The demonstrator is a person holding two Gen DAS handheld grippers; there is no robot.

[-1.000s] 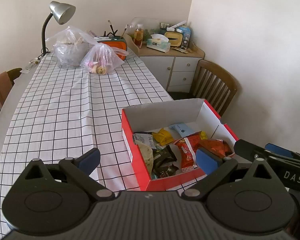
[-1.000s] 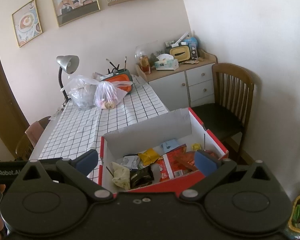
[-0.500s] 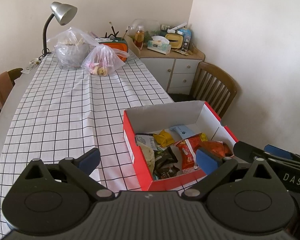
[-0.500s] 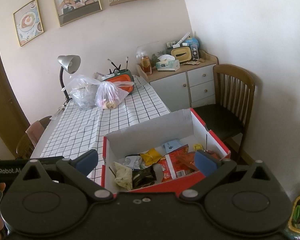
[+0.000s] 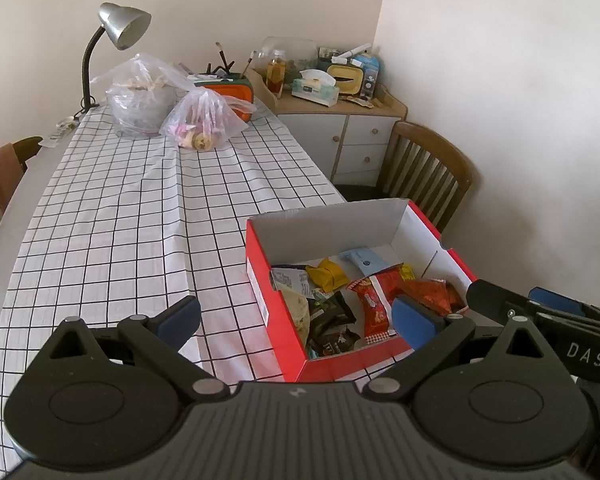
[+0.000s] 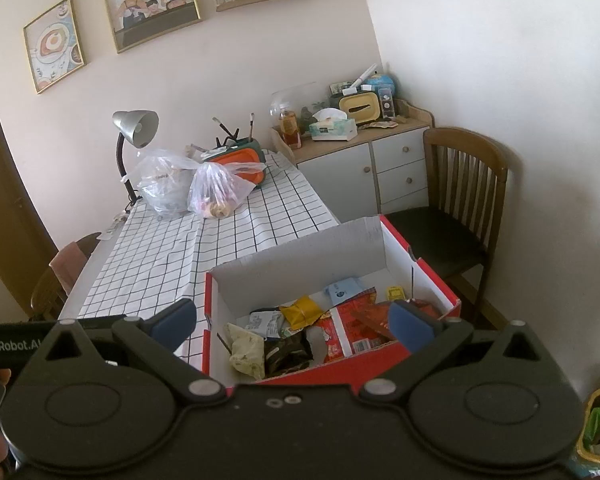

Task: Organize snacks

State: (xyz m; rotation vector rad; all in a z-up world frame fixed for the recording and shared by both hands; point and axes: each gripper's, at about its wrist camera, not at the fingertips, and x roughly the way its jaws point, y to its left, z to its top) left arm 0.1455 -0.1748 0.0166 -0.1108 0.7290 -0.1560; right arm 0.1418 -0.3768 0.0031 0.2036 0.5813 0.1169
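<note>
While both views have crept slightly nearer since a second ago, left hand-held gripper (image 5: 296, 318) and right hand-held gripper (image 6: 292, 320) spread wide, empty, snack box (image 5: 274, 300) at the tabletop (image 5: 100, 240) right edge, open cloth to its left.

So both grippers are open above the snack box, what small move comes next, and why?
Probably lower the right gripper into the red box toward the yellow packet: both grippers are open and empty, the left gripper sits mostly over tablecloth.

The left black two-finger tool (image 5: 298, 318) hangs level with its blue-padded fingers spread wide, gripping nothing. The right black two-finger tool (image 6: 292, 320) sits just beside it, fingers likewise spread wide and holding nothing.
</note>
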